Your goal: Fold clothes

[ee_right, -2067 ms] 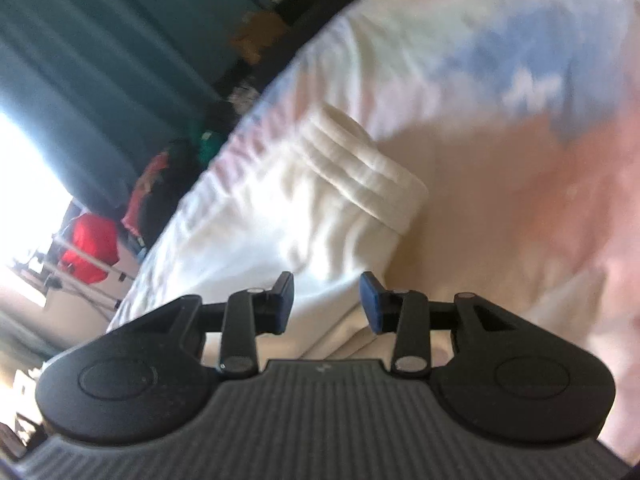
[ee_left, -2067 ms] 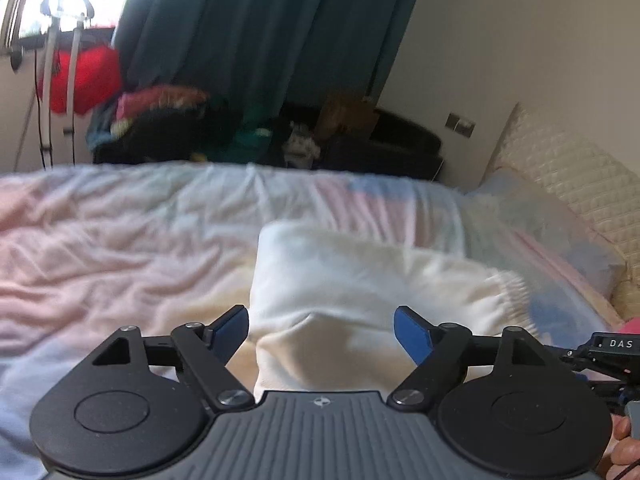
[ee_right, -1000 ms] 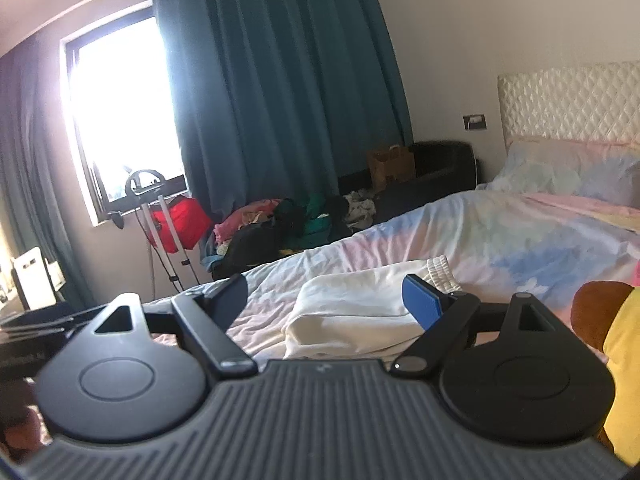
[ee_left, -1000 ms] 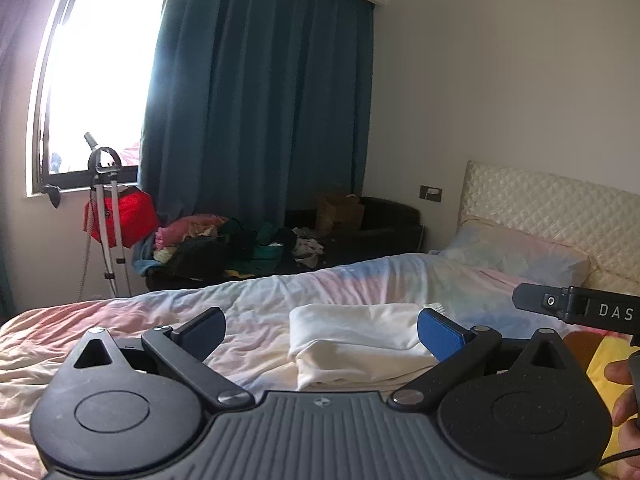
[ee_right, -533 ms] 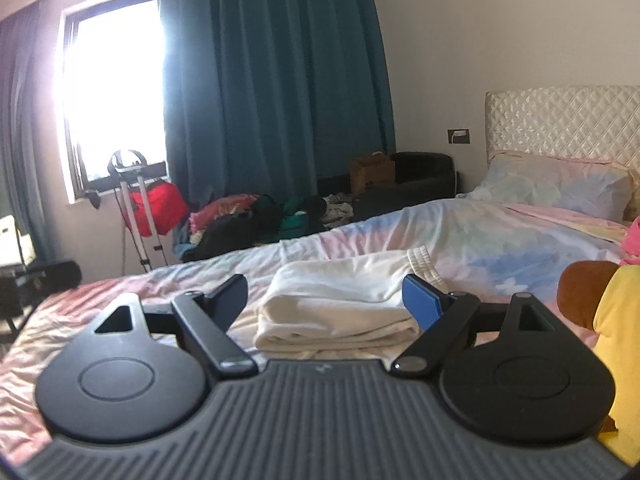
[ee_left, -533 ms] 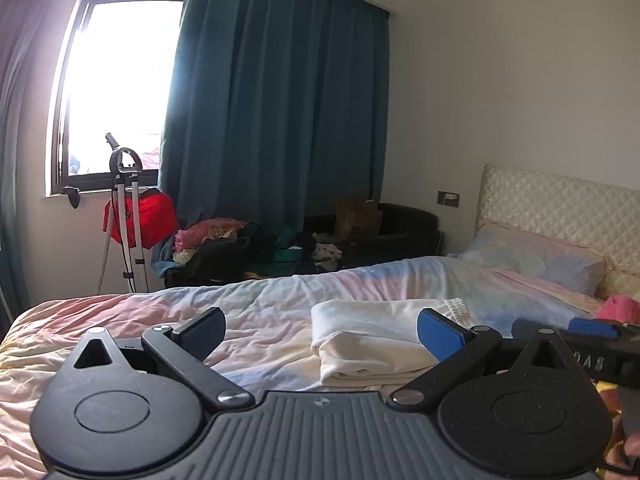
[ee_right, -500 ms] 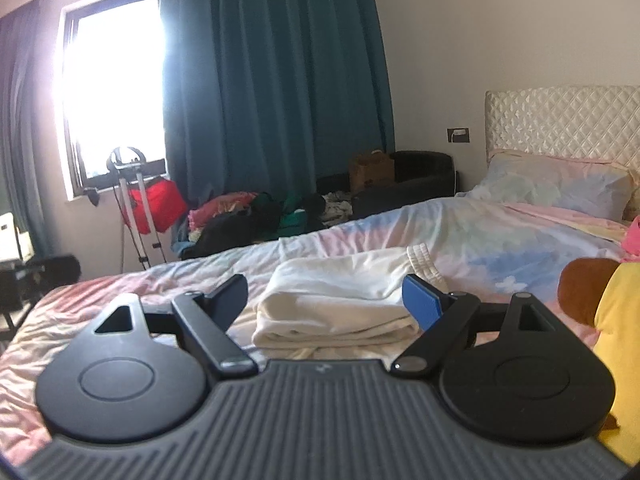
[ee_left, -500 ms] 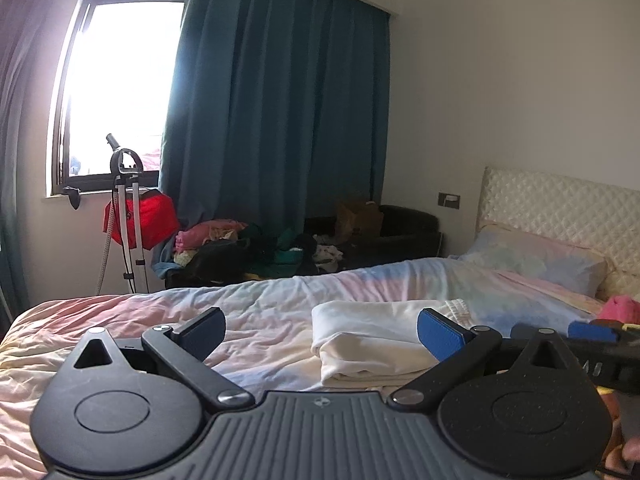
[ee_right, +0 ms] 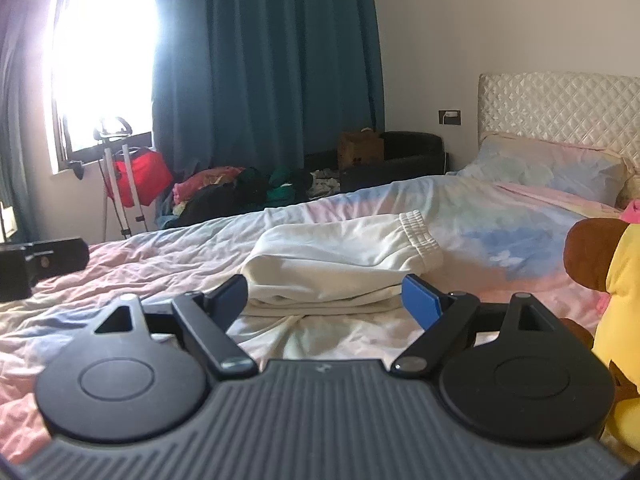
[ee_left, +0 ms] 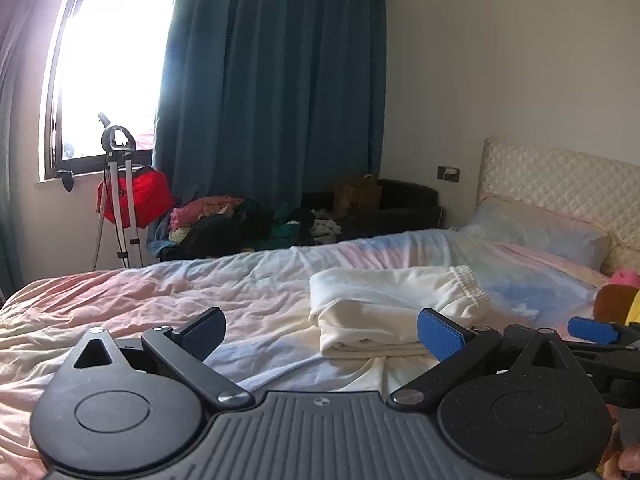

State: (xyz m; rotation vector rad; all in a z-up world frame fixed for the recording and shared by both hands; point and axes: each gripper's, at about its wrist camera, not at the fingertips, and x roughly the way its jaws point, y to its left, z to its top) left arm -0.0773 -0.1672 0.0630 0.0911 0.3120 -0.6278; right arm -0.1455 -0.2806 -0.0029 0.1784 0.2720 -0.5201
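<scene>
Left wrist view looks low across a bed [ee_left: 160, 300] covered in a pastel pink, blue and white sheet, and the left tongs [ee_left: 320, 330] stand wide apart with nothing between their blue pads. Ahead of them, toward the right half of the bed, lies the cream garment [ee_left: 396, 304], folded into a thick flat bundle with its gathered elastic band turned toward the pillow [ee_left: 540, 232] and the quilted headboard [ee_left: 568, 176]. In the right wrist view the right tongs [ee_right: 324, 294] are likewise spread wide and empty, with the same cream bundle lying on the sheet just beyond their tips, not touched. A brown and yellow plush toy [ee_right: 600, 264] sits at the right edge near that tool. Beyond the bed, a dark teal curtain [ee_left: 272, 100] hangs beside a bright window [ee_left: 108, 64], with a heap of clothes [ee_left: 240, 224] below it.
</scene>
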